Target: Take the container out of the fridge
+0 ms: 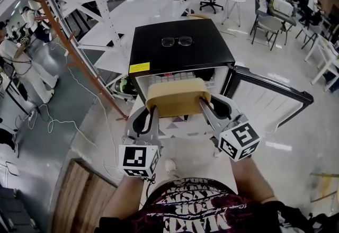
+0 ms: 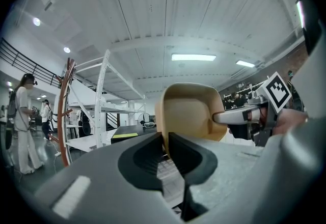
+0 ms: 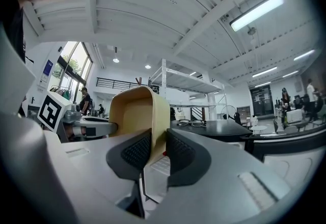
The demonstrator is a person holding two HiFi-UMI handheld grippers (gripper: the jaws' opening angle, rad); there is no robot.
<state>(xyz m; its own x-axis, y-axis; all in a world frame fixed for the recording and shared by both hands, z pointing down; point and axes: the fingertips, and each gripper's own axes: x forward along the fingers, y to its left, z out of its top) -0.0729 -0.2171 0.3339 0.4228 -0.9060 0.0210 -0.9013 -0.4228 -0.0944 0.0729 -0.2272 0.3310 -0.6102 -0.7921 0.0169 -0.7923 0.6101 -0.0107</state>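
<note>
A tan rectangular container (image 1: 176, 97) hangs in front of the open black mini fridge (image 1: 180, 49), just outside its mouth. My left gripper (image 1: 154, 109) is shut on the container's left wall, and my right gripper (image 1: 202, 104) is shut on its right wall. In the left gripper view the container (image 2: 191, 113) has its wall pinched between the dark pads (image 2: 178, 154), with the right gripper (image 2: 244, 115) at its far side. The right gripper view shows the container (image 3: 142, 116) wall clamped between its pads (image 3: 181, 154), and the left gripper (image 3: 89, 127) opposite.
The fridge door (image 1: 270, 97) stands swung open to the right. A pair of glasses (image 1: 177, 41) lies on the fridge top. White metal shelving (image 1: 127, 9) and a red-brown frame (image 1: 74, 52) stand to the left. Cables trail on the floor at left. A wooden board (image 1: 79, 195) lies lower left.
</note>
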